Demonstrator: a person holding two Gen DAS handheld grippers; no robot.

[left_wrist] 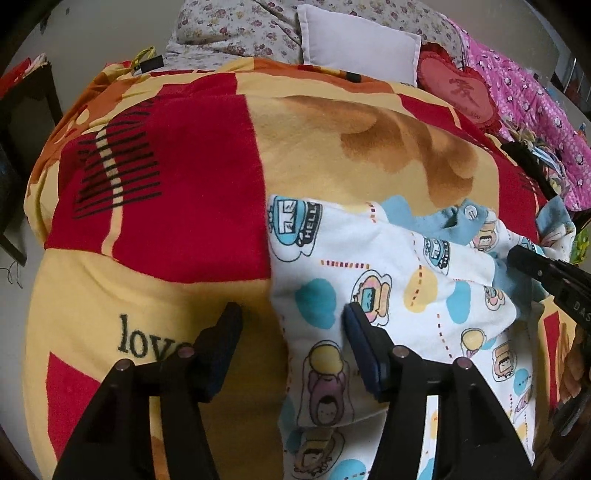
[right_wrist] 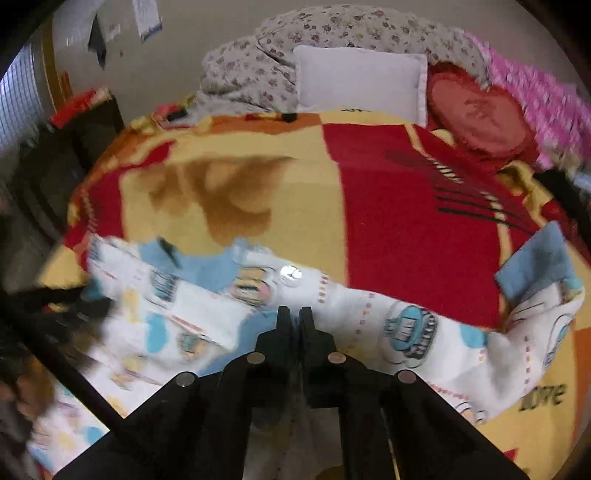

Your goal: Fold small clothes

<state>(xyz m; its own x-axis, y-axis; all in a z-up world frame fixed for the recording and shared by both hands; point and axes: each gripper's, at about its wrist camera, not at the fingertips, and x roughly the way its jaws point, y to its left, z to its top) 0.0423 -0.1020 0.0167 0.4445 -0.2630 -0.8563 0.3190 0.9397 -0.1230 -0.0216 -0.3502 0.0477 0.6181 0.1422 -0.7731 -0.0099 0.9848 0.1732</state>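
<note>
A small white baby garment (left_wrist: 399, 280) with cartoon prints, blue trim and snap buttons lies on a red and yellow blanket (left_wrist: 184, 206). My left gripper (left_wrist: 291, 321) is open, its jaws astride the garment's left edge, one finger over the blanket and one over the cloth. My right gripper (right_wrist: 294, 317) is shut on the garment (right_wrist: 207, 306) near its middle, below a snap button (right_wrist: 290, 275). A sleeve with a blue cuff (right_wrist: 535, 258) trails to the right. The right gripper's fingers also show at the garment's right side in the left wrist view (left_wrist: 532, 262).
The blanket (right_wrist: 406, 206) covers a bed. At its far end lie a white pillow (left_wrist: 354, 48), a floral quilt (left_wrist: 236, 33), a red heart cushion (left_wrist: 458, 88) and a pink quilt (left_wrist: 535, 110). Dark furniture (right_wrist: 74, 147) stands beside the bed.
</note>
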